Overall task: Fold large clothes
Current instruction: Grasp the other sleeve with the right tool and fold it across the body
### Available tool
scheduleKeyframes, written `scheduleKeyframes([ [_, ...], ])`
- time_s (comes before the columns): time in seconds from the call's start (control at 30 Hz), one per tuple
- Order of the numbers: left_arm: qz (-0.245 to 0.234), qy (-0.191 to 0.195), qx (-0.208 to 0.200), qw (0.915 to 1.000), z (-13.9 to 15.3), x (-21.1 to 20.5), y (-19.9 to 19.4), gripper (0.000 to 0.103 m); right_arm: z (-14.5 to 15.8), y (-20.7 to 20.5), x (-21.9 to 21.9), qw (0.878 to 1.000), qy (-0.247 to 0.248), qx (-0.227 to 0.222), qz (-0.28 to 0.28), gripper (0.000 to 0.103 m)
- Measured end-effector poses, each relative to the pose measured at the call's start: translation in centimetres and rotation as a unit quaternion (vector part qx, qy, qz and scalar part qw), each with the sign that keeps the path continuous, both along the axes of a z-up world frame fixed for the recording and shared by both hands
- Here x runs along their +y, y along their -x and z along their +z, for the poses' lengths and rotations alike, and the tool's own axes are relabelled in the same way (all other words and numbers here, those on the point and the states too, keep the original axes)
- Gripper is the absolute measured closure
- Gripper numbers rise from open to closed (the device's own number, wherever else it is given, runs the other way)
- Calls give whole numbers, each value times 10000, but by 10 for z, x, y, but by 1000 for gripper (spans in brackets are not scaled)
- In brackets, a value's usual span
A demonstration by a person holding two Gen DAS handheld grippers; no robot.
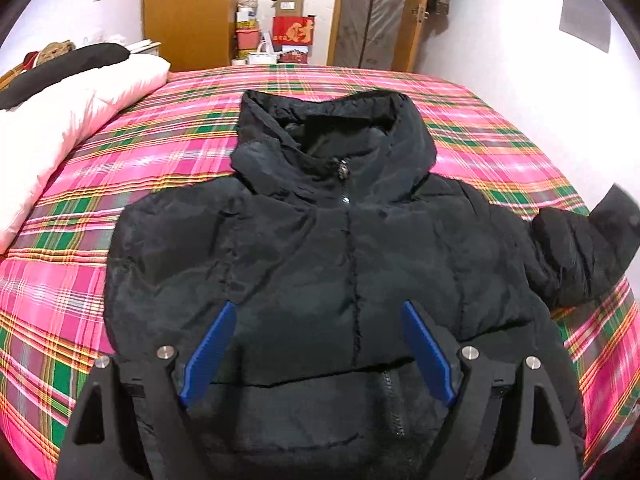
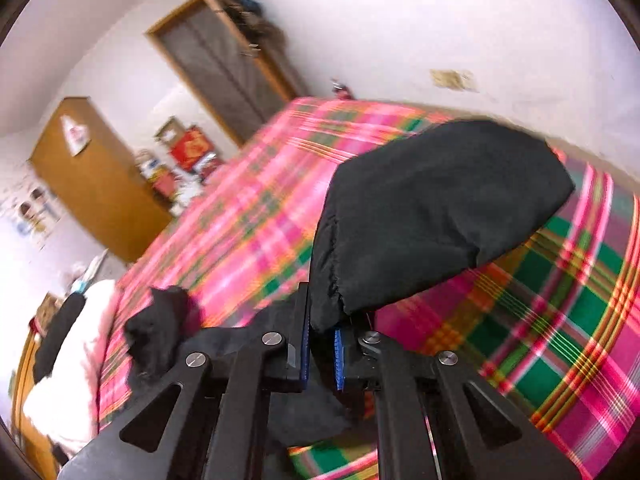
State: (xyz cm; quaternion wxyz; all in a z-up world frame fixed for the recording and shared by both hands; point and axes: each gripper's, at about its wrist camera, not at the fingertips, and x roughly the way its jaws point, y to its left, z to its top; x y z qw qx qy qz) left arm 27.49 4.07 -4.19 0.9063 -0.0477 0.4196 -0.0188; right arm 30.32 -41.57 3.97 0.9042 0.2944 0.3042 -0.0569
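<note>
A black hooded puffer jacket (image 1: 320,248) lies face up on the plaid bed, zipped, hood toward the far end. My left gripper (image 1: 318,344) is open and empty, hovering over the jacket's lower front. The jacket's right sleeve (image 1: 584,256) is lifted off the bed at the right. In the right wrist view my right gripper (image 2: 321,356) is shut on that sleeve (image 2: 432,208), pinching it near the cuff between the blue pads; the sleeve bulges above the fingers. The view is tilted and blurred.
The pink and green plaid bedsheet (image 1: 120,176) covers the bed. A white duvet (image 1: 68,116) with a dark garment on it lies at the left edge. A wooden cabinet (image 1: 186,12), stacked boxes (image 1: 292,28) and a wardrobe (image 1: 376,12) stand beyond the bed.
</note>
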Motion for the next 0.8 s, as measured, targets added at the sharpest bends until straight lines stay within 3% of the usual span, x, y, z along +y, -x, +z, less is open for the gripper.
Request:
scheduleKeyframes([
  [0.27, 286, 182, -109, 9994, 12, 25, 2, 18, 52, -11, 83, 9943, 230, -382, 965, 94],
  [0.4, 468, 262, -140, 9985, 17, 39, 1, 18, 55, -11, 136, 9864, 312, -412, 1560, 94],
  [0.6, 785, 386, -133, 9961, 19, 65, 2, 18, 21, -34, 216, 9716, 348, -180, 2332, 95],
  [0.8, 1088, 534, -170, 9925, 22, 89, 0, 18, -46, -51, 287, 9534, 370, 435, 2962, 94],
])
